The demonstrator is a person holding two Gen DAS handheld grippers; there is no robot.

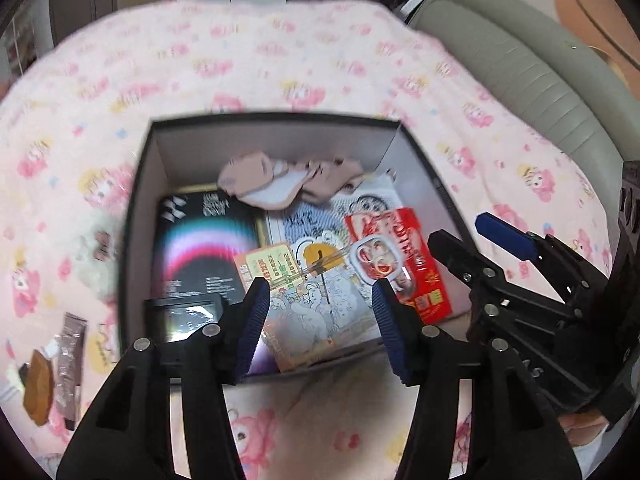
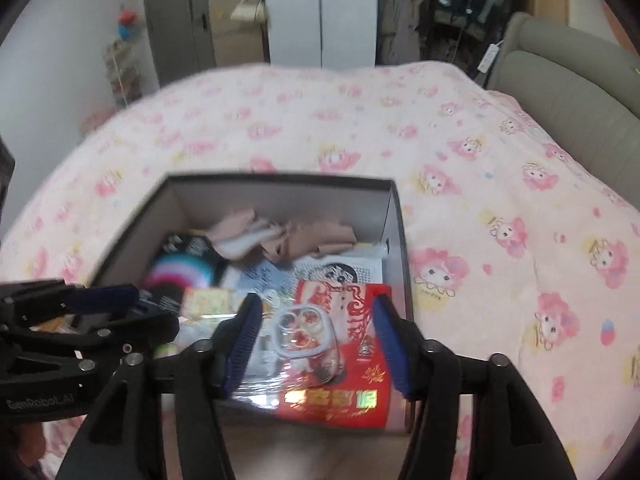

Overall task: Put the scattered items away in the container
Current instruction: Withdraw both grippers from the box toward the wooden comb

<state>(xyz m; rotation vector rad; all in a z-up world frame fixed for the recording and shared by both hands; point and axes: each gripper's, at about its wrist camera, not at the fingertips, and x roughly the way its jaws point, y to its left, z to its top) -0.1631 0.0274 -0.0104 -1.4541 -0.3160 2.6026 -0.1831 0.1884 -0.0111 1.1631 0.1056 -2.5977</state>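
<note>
Left wrist view: both grippers tilt over the box, jaws spread, seemingly empty.

Left claw and right claw both tilt downward, jaws apart, empty.

A bed under a pink cartoon-print cover fills the room's middle. A padded grey-green headboard stands at its right. Beyond the bed's far edge stand a white wardrobe, a grey door and a pale wall.
</note>
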